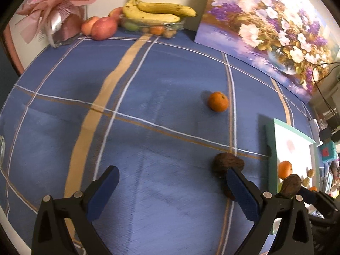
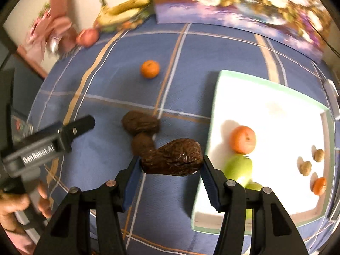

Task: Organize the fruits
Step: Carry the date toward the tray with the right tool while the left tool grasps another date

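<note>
Now my right claw [image 2: 171, 165] pinches a wrinkled brown fruit [image 2: 172, 158] end to end above the table [image 2: 102, 110], just beside the white tray [image 2: 276, 114] for sorted fruit; my left claw [image 1: 172, 193] hangs spread and empty.

Left wrist view: the worktop [image 1: 148, 97] lies bare across the centre and left of frame. Obstacles: one orange [image 1: 218, 101] at centre right, a brown fruit [image 1: 227, 163] just beside the right finger, the white tray [image 1: 271, 148] at the right edge. The upper edge is blocked by apples [image 1: 104, 28], a banana dish [image 1: 157, 13] and a painting [image 1: 265, 25].
</note>
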`<action>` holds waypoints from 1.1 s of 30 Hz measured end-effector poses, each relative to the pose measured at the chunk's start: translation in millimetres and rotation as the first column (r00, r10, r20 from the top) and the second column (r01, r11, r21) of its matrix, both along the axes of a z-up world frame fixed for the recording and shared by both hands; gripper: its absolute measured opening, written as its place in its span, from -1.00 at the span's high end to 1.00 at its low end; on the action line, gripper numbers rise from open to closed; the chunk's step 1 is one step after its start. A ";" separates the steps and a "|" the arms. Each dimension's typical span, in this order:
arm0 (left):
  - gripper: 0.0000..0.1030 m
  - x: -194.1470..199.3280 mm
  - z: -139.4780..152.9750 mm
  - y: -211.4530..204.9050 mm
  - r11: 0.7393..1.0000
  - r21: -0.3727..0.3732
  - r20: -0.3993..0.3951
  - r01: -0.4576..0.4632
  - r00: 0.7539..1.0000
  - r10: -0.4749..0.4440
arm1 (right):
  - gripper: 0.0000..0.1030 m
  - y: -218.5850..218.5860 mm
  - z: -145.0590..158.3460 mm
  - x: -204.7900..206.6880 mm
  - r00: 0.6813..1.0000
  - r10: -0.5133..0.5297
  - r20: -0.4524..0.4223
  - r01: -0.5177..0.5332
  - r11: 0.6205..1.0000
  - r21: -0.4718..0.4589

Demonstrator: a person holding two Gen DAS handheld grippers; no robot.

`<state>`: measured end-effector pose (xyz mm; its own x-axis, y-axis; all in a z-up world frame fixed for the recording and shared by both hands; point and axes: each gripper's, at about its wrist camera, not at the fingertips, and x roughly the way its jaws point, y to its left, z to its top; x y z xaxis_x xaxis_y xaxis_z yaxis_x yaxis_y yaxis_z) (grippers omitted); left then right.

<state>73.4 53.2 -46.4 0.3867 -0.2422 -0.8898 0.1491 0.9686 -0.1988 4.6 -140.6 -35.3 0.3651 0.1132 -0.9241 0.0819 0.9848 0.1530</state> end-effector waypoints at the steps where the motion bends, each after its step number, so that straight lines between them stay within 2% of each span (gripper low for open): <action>1: -0.97 0.4 -0.2 -2.2 1.000 -0.007 -0.001 0.002 1.000 -0.002 | -0.12 -5.2 1.9 -0.1 1.000 -0.014 0.005 0.014 1.000 0.008; 8: -0.96 2.1 -1.1 -14.7 0.998 -0.058 -0.011 0.017 1.000 -0.018 | -0.12 -50.4 14.8 -7.1 0.990 -0.140 0.032 0.138 0.989 0.052; 14: -0.86 7.5 -10.9 -30.6 0.993 -0.116 -0.068 0.028 0.997 -0.036 | -0.12 -90.4 18.2 -17.7 0.967 -0.251 0.041 0.249 0.967 0.051; 23: -0.68 11.8 -21.1 -60.7 0.992 -0.097 -0.098 0.078 0.991 -0.087 | -0.12 -120.3 15.3 -23.5 0.939 -0.342 0.035 0.340 0.939 0.046; 29: -0.58 17.0 -34.5 -76.8 0.993 -0.051 -0.126 0.110 0.985 -0.115 | -0.12 -125.2 12.7 -24.5 0.939 -0.344 0.027 0.342 0.938 0.048; 33: -0.58 21.1 -40.7 -80.1 0.993 -0.045 -0.143 0.105 0.984 -0.110 | -0.12 -123.9 12.2 -23.2 0.941 -0.336 0.026 0.335 0.941 0.049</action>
